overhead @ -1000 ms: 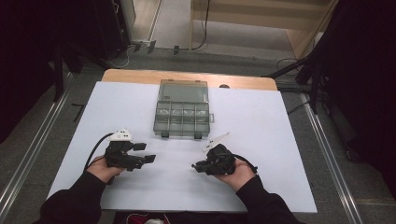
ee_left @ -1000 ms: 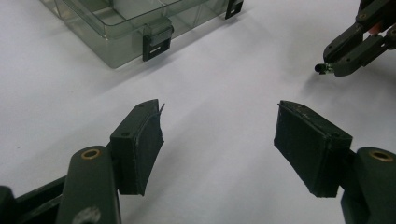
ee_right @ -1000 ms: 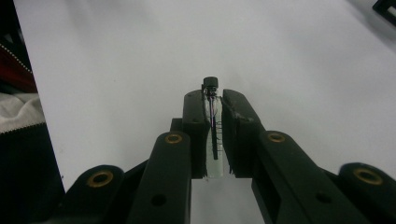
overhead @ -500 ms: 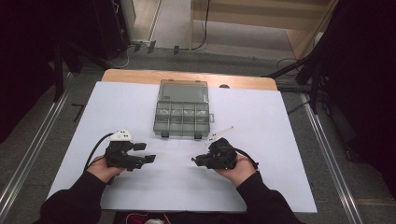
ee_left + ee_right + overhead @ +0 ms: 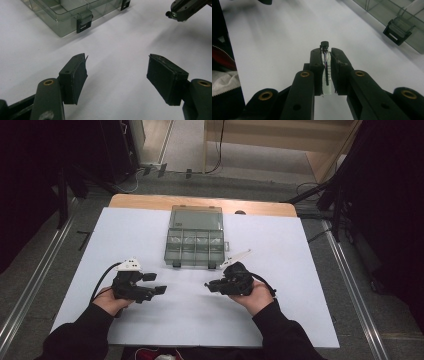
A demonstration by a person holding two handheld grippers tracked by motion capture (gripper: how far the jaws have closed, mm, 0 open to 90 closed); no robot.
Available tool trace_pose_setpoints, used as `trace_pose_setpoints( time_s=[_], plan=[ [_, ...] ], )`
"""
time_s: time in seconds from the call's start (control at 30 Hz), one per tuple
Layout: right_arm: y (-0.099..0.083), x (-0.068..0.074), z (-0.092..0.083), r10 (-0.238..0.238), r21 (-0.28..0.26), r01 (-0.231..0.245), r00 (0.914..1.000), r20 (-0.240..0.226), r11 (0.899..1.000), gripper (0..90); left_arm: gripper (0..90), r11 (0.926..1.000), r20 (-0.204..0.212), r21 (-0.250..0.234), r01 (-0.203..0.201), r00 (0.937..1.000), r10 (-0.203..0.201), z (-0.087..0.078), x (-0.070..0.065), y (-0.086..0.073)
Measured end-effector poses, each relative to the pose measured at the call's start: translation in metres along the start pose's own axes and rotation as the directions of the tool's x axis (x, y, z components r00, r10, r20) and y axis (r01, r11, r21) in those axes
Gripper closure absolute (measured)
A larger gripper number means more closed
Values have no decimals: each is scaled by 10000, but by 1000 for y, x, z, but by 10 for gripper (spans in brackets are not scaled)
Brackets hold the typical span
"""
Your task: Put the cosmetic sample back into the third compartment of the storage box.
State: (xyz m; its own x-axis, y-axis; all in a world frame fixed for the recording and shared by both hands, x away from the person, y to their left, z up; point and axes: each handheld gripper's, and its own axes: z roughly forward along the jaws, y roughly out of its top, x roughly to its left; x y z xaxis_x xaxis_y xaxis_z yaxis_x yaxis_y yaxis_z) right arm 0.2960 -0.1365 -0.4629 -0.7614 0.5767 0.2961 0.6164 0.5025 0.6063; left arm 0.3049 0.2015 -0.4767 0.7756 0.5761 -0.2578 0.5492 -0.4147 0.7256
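Note:
A clear compartment box (image 5: 194, 243) lies with its lid open at the back middle of the white mat (image 5: 300, 270). In front of it on the left, my left gripper (image 5: 156, 283) points right with its jaws wide apart and nothing between them. In its own view the left gripper (image 5: 117, 70) hovers over bare mat near the box's black latch (image 5: 83, 22). My right gripper (image 5: 211, 285) points left toward it. In the right gripper view the right gripper (image 5: 326, 53) is shut on a small clear part with a black head (image 5: 325, 45), which sticks out past the fingertips.
The box (image 5: 402, 15) and one latch (image 5: 398, 30) lie to the right in the right gripper view. The right gripper (image 5: 185, 10) appears at the top right of the left gripper view. A wooden table edge (image 5: 150, 200) runs behind the mat; dark floor and rails surround it.
My right gripper has edged slightly away from me toward the box, still holding the small part. The left gripper has stayed put.

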Motion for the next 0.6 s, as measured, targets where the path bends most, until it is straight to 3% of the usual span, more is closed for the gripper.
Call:
trace_pose_setpoints(
  time_s=[0.6],
  plan=[
    [19, -6, -3, 125, -182, -125, 9999, -6, 9998, 814, 317, 10000, 33, 7, 49, 10000, -49, 0, 1, 0]
  ],
)
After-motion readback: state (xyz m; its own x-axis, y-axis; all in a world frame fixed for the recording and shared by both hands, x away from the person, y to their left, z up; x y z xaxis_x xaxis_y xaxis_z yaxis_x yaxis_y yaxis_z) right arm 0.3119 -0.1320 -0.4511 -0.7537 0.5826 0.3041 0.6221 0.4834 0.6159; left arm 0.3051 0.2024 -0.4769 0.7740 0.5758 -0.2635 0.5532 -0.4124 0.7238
